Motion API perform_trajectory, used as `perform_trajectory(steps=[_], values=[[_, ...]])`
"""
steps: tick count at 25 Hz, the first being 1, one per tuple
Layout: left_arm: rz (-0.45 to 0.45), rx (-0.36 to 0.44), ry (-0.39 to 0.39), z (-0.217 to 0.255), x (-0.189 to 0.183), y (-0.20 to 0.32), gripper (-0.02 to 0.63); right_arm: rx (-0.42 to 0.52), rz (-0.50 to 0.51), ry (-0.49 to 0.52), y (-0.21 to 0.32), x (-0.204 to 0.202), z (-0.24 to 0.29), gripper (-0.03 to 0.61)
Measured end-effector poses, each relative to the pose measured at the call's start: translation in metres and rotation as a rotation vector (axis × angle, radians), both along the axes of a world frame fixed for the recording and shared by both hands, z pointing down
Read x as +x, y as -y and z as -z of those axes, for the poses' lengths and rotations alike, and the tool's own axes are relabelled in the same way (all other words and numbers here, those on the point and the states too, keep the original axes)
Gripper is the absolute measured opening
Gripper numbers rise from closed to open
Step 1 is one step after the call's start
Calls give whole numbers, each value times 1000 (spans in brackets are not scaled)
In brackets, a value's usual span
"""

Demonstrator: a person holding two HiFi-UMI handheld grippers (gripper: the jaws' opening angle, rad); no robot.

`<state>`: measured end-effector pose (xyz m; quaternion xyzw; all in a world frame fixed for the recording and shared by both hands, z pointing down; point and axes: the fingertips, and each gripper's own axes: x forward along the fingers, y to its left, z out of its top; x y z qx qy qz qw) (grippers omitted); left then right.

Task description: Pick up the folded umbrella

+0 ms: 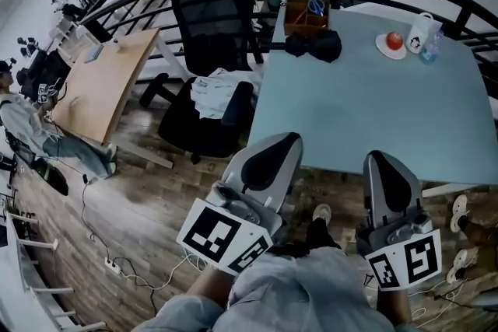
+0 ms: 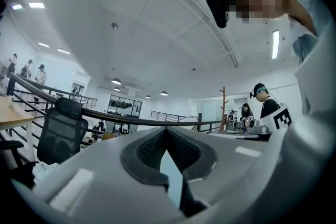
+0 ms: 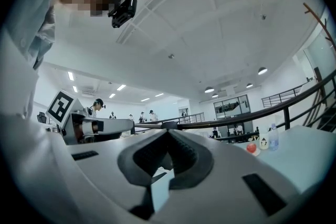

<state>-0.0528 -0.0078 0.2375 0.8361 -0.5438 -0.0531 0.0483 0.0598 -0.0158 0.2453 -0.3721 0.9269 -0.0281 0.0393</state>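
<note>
My left tongs [image 1: 277, 147] and right tongs [image 1: 387, 167] point level at the near edge of a pale blue table [image 1: 350, 120], side by side and a little apart. Both pairs of jaws are pressed together with nothing between them. The left gripper view [image 2: 167, 131] and the right gripper view [image 3: 168, 131] each show dark pads meeting at the tip.

The folded umbrella [image 1: 314, 45], a black bundle, lies on the far part of the table, well apart from both tongs. It sits just in front of a brown box [image 1: 305, 18], and I cannot tell whether the two touch.

Toward the table's far right corner a red apple [image 1: 394, 40] rests on a white plate [image 1: 383, 49]. A white mug [image 1: 421, 30] and a clear bottle [image 1: 431, 47] stand just beside it.

Left of the table stands a black office chair [image 1: 210, 19] with white cloth [image 1: 212, 93] heaped on its seat.
</note>
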Motion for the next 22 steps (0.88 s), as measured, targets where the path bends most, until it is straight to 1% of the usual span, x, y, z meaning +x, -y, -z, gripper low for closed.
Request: perform_trajectory(steps=[6,16,22], values=[[16,-17,5,14,13,57,5,-18,0,1,61,19,12,-2],[70,-1,12,12,23,113,5,-5,48,19,120,28,9,-2],[122,-13,12,8,20,133,5,-26,79,5,144,33,1,-2]])
